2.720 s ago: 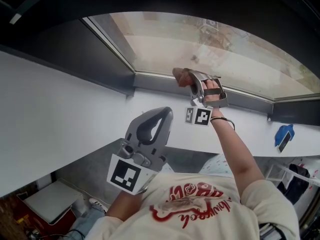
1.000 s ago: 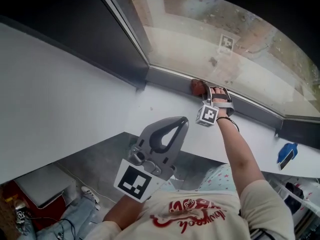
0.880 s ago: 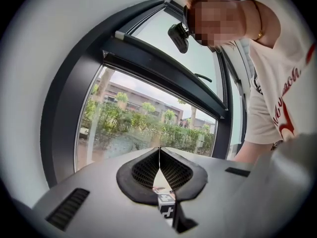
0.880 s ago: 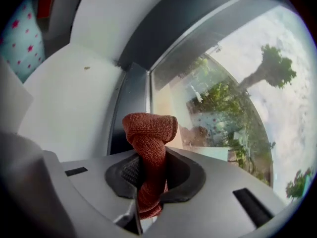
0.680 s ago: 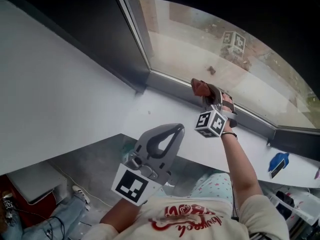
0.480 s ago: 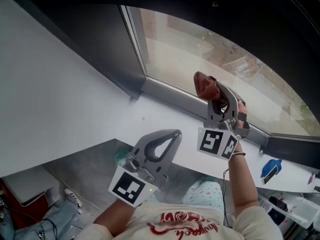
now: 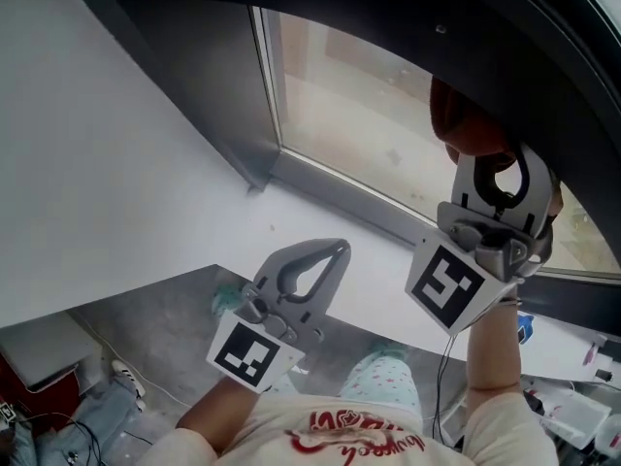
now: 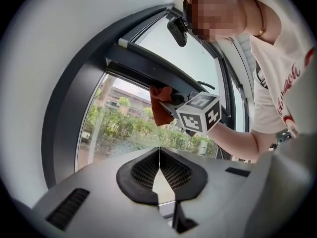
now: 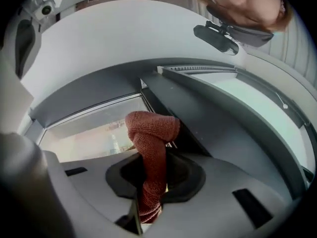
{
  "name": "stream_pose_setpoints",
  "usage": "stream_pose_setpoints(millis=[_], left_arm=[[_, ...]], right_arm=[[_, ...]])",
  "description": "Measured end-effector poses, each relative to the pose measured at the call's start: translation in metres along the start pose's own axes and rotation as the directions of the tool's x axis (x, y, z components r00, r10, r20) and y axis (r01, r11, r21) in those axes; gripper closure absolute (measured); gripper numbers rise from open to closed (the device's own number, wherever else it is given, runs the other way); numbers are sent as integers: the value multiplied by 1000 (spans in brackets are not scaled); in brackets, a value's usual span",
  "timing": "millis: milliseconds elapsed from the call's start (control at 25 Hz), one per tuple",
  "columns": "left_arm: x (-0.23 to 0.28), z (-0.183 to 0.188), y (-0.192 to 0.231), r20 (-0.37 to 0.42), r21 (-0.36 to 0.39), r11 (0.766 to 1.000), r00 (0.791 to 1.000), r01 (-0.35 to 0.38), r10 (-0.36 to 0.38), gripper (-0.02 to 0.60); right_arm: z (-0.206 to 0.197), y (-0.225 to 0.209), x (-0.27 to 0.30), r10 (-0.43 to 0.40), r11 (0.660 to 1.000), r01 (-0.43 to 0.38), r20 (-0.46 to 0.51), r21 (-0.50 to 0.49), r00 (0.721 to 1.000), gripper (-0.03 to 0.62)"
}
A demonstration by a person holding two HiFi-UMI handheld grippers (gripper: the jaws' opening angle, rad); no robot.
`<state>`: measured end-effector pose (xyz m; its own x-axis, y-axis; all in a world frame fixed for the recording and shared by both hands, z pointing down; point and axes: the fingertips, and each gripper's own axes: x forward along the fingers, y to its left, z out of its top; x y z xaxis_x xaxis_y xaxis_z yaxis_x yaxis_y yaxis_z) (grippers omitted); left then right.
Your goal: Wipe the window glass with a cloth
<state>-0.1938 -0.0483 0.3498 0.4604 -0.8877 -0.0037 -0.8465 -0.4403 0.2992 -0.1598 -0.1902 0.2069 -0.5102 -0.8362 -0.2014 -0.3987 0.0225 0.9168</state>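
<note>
Rust-red cloth [image 9: 148, 133]: right gripper [image 9: 152, 185] is pinching it, wad protruding toward window glass [image 7: 359, 115] for wiping.
Left gripper [image 8: 159, 171]: jaws resting together, empty, hanging clear.

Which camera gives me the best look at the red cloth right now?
The right gripper view: the cloth fills its centre, pinched in the jaws of the right gripper, with its bunched end sticking out. The head view shows only a dark, shadowed lump above that gripper. The left gripper view shows it small, at a distance.
</note>
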Motion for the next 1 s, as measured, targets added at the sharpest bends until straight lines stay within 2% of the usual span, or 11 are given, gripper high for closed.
stream_pose_setpoints(millis=[200, 400, 680, 1000], left_arm=[[-13, -3, 0, -19, 9, 1000, 1000, -10, 10, 560], [-18, 0, 3, 2, 14, 999, 1000, -30, 30, 560], [-21, -2, 2, -9, 12, 999, 999, -37, 37, 560], [-28, -15, 16, -15, 8, 999, 999, -48, 49, 560]], right_arm=[[0, -1, 1, -39, 999, 39, 7, -21, 999, 520], [0, 13, 0, -59, 998, 59, 23, -22, 998, 522], [-13, 41, -4, -9, 1000, 9, -22, 4, 1000, 521], [-25, 111, -12, 92, 996, -92, -25, -7, 995, 520]])
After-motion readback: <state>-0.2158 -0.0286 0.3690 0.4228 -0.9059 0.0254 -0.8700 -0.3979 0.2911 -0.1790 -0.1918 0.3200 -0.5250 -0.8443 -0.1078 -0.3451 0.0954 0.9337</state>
